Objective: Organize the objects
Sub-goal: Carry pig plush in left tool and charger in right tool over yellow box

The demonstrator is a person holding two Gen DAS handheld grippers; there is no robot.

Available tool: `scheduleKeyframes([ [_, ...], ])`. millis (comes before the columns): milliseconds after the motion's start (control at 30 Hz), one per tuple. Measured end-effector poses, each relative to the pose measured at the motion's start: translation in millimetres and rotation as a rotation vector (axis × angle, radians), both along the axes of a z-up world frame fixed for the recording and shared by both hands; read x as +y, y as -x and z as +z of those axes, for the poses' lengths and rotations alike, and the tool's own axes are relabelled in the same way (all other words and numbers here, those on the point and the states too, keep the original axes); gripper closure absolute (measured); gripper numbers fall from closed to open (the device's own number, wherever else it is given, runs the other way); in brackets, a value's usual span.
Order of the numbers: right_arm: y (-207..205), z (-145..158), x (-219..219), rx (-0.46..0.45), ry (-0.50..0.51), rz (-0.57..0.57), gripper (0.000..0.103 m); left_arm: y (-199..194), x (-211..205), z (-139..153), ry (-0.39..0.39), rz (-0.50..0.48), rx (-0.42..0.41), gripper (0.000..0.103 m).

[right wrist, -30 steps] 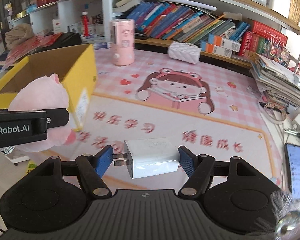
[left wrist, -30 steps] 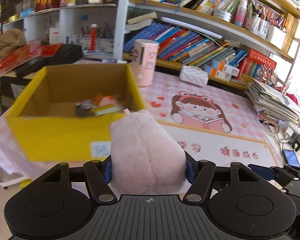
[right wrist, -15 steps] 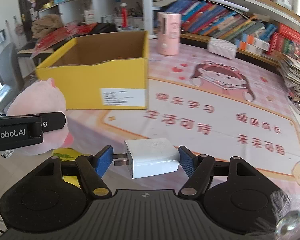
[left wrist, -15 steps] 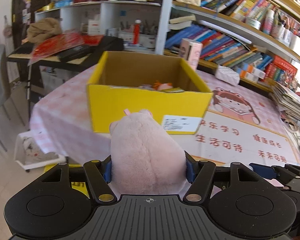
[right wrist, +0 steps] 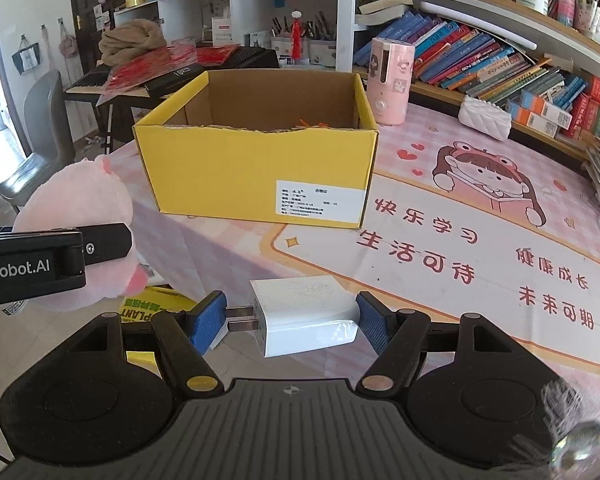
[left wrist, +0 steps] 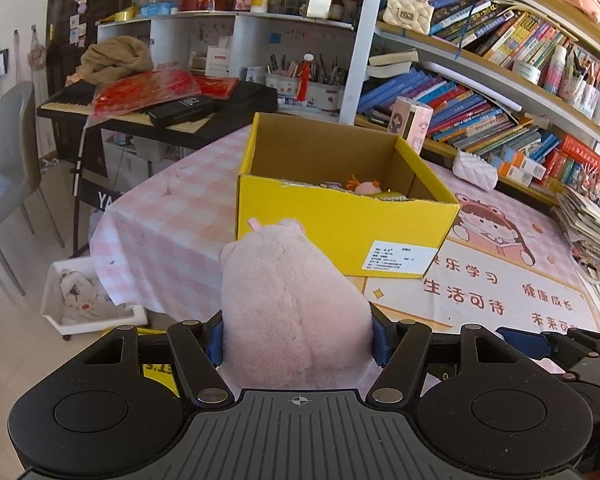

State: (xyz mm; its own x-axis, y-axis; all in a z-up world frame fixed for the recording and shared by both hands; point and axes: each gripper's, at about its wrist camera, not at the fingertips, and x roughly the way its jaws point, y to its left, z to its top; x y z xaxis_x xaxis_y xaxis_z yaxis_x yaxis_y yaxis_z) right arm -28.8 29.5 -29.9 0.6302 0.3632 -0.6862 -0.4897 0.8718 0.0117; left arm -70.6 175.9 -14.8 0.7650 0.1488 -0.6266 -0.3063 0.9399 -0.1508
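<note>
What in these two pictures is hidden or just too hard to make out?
- Box contents: in the right wrist view the yellow box front wall hides nearly everything inside; the left wrist view shows only the tops of some items.
- Pink plush toy: its face is turned away in the left wrist view.
- Box label: print too small to read.
- Charger: its underside is hidden.

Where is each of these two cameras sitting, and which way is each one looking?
Left wrist view: sits on the left tool, looking forward over the pink plush toy it grips toward the yellow box and bookshelves; its two fingers show.
Right wrist view: sits on the right tool, looking over the white charger it grips toward the same box; the left tool's black finger and the plush show at left.
Shared: the yellow box, plush toy, pink table mat, pink cylinder and bookshelves.
</note>
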Motion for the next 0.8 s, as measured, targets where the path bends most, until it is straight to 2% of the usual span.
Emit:
scheduleKeyframes([
  [433, -6.0, 6.9, 14.5, -0.024, 0.016, 0.030, 0.034, -5.5, 11.8, 7.2, 0.005, 0.031, -0.034, 0.039],
  [800, -47.4, 38.7, 13.4, -0.125, -0.058, -0.006, 0.034, -42.0, 20.8, 31.7, -0.068, 0.036, -0.127, 0.038],
])
